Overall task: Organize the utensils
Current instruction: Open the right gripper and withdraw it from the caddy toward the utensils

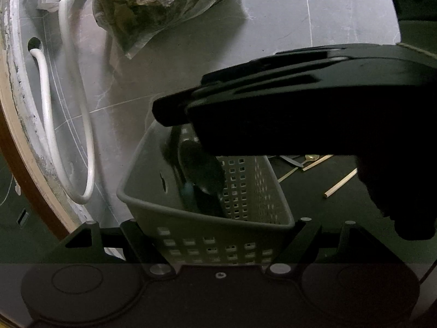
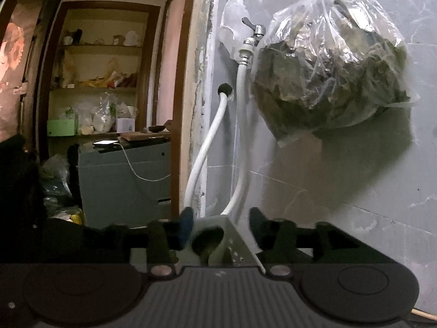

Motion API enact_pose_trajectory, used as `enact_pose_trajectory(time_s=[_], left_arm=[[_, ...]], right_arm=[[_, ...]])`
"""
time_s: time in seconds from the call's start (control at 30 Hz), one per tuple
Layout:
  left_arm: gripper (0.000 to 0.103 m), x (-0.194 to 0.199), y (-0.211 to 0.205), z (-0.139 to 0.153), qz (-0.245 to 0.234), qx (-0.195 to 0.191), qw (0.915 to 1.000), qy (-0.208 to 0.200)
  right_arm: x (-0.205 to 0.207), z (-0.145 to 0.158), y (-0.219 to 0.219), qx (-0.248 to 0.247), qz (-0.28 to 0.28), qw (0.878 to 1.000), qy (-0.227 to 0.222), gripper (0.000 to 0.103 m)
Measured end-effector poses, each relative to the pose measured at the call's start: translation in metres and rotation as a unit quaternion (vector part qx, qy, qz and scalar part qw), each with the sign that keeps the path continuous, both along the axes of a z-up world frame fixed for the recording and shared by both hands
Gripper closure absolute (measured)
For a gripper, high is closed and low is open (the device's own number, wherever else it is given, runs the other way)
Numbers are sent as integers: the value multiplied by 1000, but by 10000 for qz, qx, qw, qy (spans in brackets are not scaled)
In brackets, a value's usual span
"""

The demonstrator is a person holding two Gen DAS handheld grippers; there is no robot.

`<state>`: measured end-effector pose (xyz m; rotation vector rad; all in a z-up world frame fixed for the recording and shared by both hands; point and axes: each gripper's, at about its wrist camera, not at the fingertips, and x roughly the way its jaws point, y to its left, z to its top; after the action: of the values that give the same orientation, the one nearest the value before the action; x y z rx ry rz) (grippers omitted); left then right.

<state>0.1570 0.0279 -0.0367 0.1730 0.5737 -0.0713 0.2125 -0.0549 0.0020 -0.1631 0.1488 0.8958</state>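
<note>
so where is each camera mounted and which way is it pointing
Left wrist: on the left gripper, looking down at the grey basket its jaws grip; the right gripper crosses above.
Right wrist: on the right gripper, nearly level, facing the tiled wall; its jaws stand apart over the basket and a dark spoon.
Shared: basket, white hose, hanging bag of greens.

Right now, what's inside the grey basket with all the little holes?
A big dark spoon or ladle stands inside the grey basket, with something blue low beside it. The right gripper hangs over the basket and covers the top, so anything deeper stays hidden.
</note>
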Motion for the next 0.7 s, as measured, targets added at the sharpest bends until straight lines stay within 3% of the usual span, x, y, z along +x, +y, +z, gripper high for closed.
enact_pose_trajectory(time_s=[0.17, 0.33, 0.5, 0.7], left_arm=[[24, 0, 0, 0, 7, 13, 10000, -3], [23, 1, 1, -2, 21, 45, 10000, 7], [23, 4, 2, -1, 39, 32, 10000, 42], [24, 9, 3, 1, 92, 5, 9999, 99]], right_arm=[[2, 5, -15, 93, -257, 9996, 32, 33], [13, 8, -42, 176, -882, 9959, 53, 5], [35, -5, -72, -30, -1637, 9859, 359, 0], [83, -35, -101, -259, -2108, 9671, 1400, 0]])
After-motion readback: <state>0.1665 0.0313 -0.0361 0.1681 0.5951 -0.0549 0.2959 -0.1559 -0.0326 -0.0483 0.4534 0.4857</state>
